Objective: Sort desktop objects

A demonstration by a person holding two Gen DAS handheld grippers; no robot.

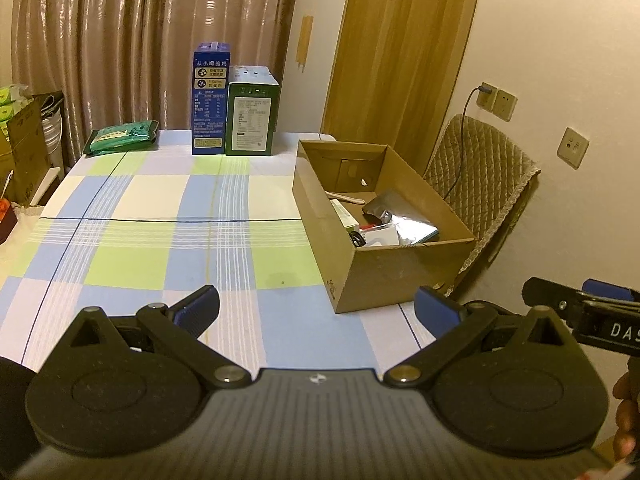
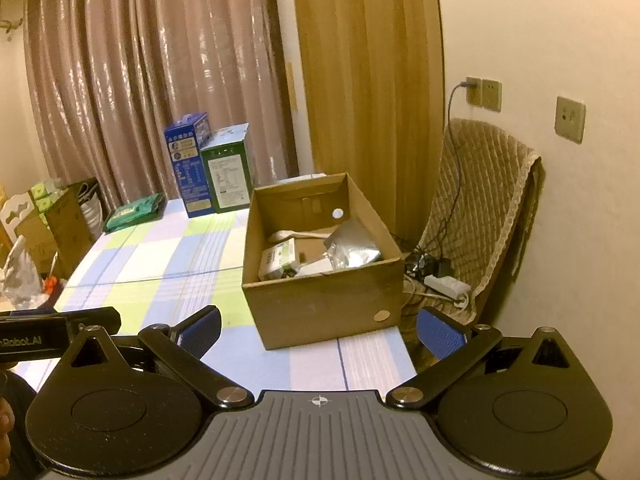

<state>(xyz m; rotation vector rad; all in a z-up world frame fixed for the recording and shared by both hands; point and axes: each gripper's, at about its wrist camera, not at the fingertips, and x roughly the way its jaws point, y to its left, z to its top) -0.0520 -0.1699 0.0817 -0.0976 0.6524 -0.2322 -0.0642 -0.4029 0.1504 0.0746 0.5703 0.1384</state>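
- Left gripper [image 1: 316,312]: blue-padded fingers spread wide, nothing between them, hovering over the near edge of the checked blue, green and white tablecloth [image 1: 160,216].
- Right gripper [image 2: 318,330]: fingers likewise wide apart and empty, near the table's right front corner.
- Open brown cardboard box [image 1: 400,276]: stands at the table's right edge, near the front; it holds a crumpled silver foil bag [image 1: 408,224], a small white-and-green carton [image 2: 278,264] and other small items too cluttered to tell apart.
- Tall blue carton [image 1: 210,100] and dark green carton [image 1: 252,116]: upright, touching, at the far edge.
- Green soft packet [image 1: 122,136]: far left corner.
- Cloth between box and left edge: bare.
- Quilted beige chair [image 2: 480,208]: just beyond the box.
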